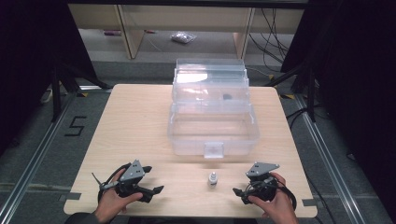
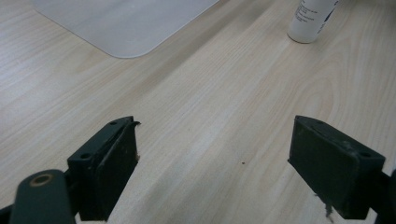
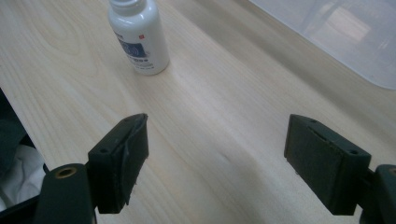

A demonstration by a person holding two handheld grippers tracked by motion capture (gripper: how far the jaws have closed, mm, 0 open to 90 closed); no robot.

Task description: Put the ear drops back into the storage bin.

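Bottle [image 1: 213,179] upright on table [image 1: 135,121], between both grippers, outside their wide jaws

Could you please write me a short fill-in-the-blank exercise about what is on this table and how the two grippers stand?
1. The small white bottle stands ____ on the wooden table.
2. The bottle stands between the left gripper and the ____ gripper.
3. The clear plastic box has its lid ____.
4. The jaws of both grippers are ____, holding nothing.

Missing words: upright; right; open; open
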